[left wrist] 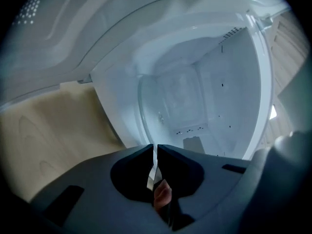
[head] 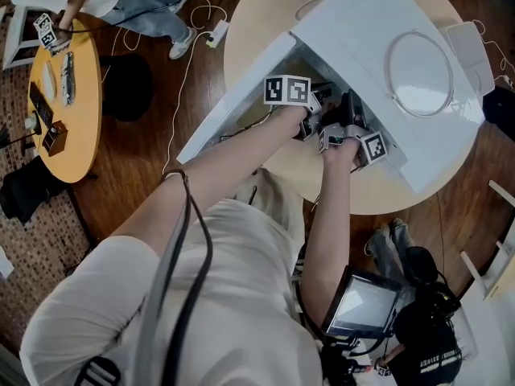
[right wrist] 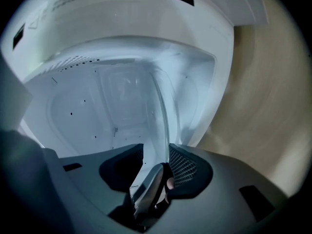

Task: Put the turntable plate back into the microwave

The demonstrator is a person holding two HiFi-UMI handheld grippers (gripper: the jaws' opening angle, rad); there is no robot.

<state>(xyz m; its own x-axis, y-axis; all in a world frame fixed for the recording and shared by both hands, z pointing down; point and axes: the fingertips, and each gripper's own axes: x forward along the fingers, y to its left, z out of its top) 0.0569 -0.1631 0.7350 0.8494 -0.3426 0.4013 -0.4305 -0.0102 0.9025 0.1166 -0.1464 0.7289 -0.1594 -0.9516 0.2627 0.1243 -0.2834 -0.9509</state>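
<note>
A white microwave (head: pixel 362 30) stands on a round pale table (head: pixel 249 30), its door (head: pixel 233 107) swung open to the left. Both grippers reach into its opening side by side. The clear glass turntable plate (left wrist: pixel 146 106) stands on edge inside the white cavity (left wrist: pixel 214 96). My left gripper (left wrist: pixel 155 149) is shut on the plate's thin rim; in the head view it (head: pixel 310 121) sits under its marker cube. The other side of the plate (right wrist: pixel 163 116) runs between the jaws of my right gripper (right wrist: pixel 156 149), which stand apart around it; in the head view this gripper (head: pixel 338 137) sits just right of the left.
A round ring outline (head: pixel 420 73) lies on the microwave's top. The table's wood surface (left wrist: pixel 53 130) shows left of the door. A second round table (head: pixel 76 95) with small items stands far left, a seated person (head: pixel 137 6) beside it. Cables and a power strip (head: pixel 217 32) lie on the floor.
</note>
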